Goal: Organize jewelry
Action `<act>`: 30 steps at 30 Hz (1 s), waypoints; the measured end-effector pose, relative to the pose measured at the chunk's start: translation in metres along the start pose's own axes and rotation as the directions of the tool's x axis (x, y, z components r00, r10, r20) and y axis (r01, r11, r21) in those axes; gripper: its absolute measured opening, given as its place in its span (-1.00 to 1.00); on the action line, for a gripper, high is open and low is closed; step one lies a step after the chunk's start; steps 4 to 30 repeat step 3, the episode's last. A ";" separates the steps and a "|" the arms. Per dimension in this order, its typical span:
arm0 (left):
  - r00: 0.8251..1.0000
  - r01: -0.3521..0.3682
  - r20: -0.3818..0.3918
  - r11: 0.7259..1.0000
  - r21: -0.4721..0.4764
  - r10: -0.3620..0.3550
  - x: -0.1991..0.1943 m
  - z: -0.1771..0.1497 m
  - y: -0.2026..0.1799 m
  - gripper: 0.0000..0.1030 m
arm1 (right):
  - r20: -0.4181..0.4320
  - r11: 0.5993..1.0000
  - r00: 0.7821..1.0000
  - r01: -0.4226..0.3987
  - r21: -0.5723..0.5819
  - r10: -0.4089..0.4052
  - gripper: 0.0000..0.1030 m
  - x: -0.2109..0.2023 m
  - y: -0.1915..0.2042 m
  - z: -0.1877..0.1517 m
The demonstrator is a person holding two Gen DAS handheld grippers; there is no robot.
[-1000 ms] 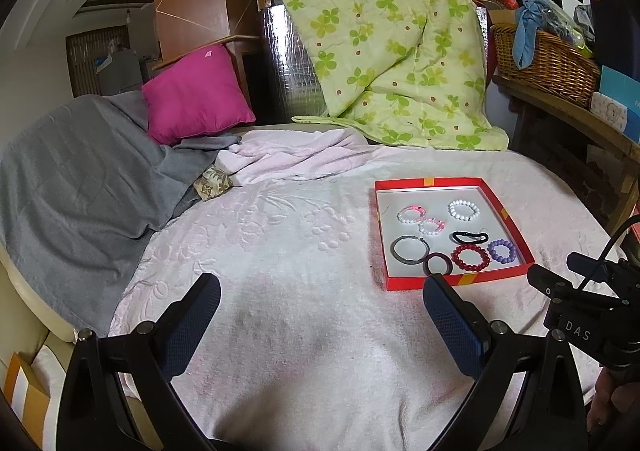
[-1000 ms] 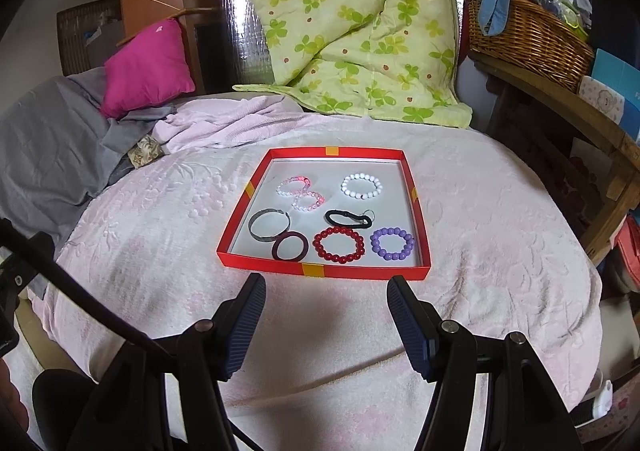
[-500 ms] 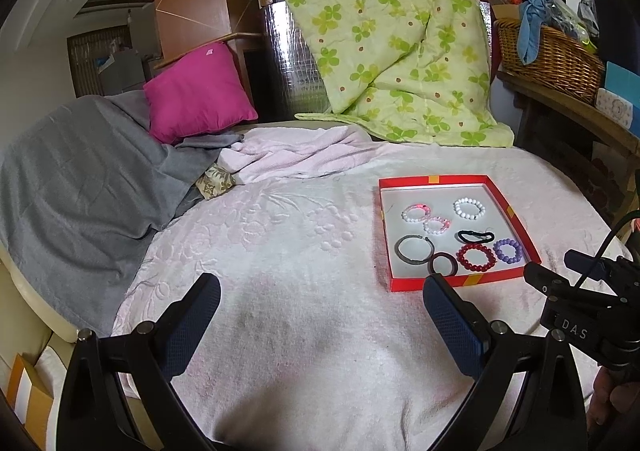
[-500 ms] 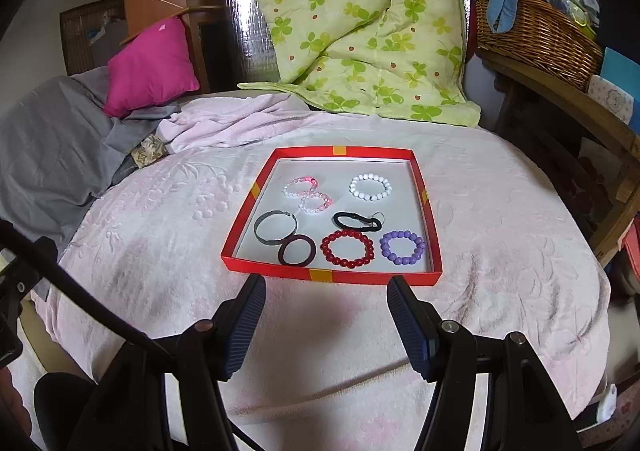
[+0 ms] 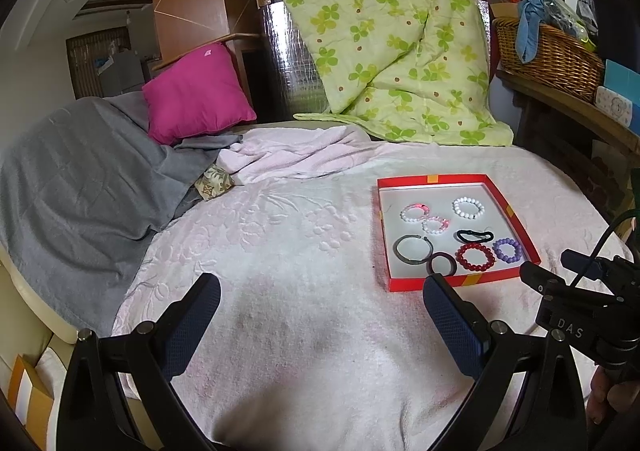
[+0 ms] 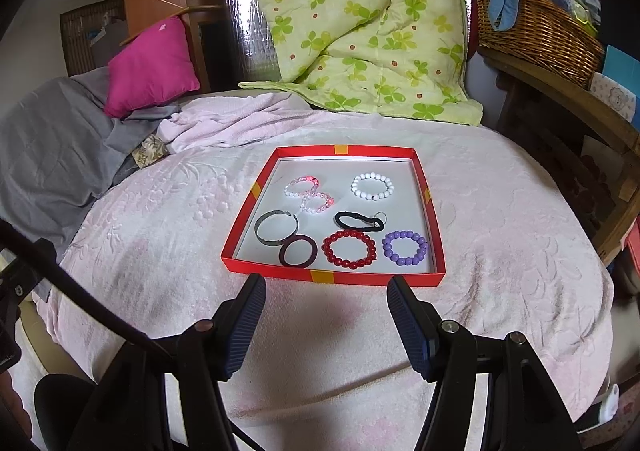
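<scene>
Landmark: red tray (image 6: 236, 263), lying flat on the pink blanket (image 6: 500, 271) that covers the bed; its low walls keep the loose pieces from rolling off into the soft cloth
Jewelry: all seven pieces lie inside the tray, none outside it; white bracelet (image 6: 372, 185) toward the tray's far right; two pink bracelets (image 6: 308, 193) at its far left, touching each other; black hair tie (image 6: 359, 220) near the middle
Near row: grey bangle (image 6: 276, 229) by the tray's left wall, overlapped by the dark band (image 6: 298, 250); red bracelet (image 6: 349, 249) and purple bracelet (image 6: 405, 248) beside it, apart
Right gripper (image 6: 326, 321): jaws spread wide, holding nothing; it hovers just short of the tray's near wall, centred on it, probably lined up to reach in
Left gripper (image 5: 320, 325): also spread wide and empty; it hangs over bare blanket off the tray's near left corner, likely kept clear so the right one can work
Judgement: the touching pairs look like what most needs separating
</scene>
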State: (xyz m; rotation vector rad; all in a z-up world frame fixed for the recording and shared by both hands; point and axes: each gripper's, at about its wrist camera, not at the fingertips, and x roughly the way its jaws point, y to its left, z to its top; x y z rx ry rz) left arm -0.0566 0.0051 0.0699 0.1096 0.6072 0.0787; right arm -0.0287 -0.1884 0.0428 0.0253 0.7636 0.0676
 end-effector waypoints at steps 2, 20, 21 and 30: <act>1.000 0.023 -0.002 1.000 -0.006 -0.023 0.003 -0.002 -0.001 0.96 | 0.005 1.000 1.000 -0.003 0.010 0.003 0.30 0.001 -0.002 0.000; 0.999 0.042 -0.008 0.999 -0.012 -0.042 0.009 -0.004 -0.002 0.96 | 0.008 1.000 1.000 -0.006 0.019 0.006 0.30 0.003 -0.005 -0.001; 0.999 0.042 -0.008 0.999 -0.012 -0.042 0.009 -0.004 -0.002 0.96 | 0.008 1.000 1.000 -0.006 0.019 0.006 0.30 0.003 -0.005 -0.001; 0.999 0.042 -0.008 0.999 -0.012 -0.042 0.009 -0.004 -0.002 0.96 | 0.008 1.000 1.000 -0.006 0.019 0.006 0.30 0.003 -0.005 -0.001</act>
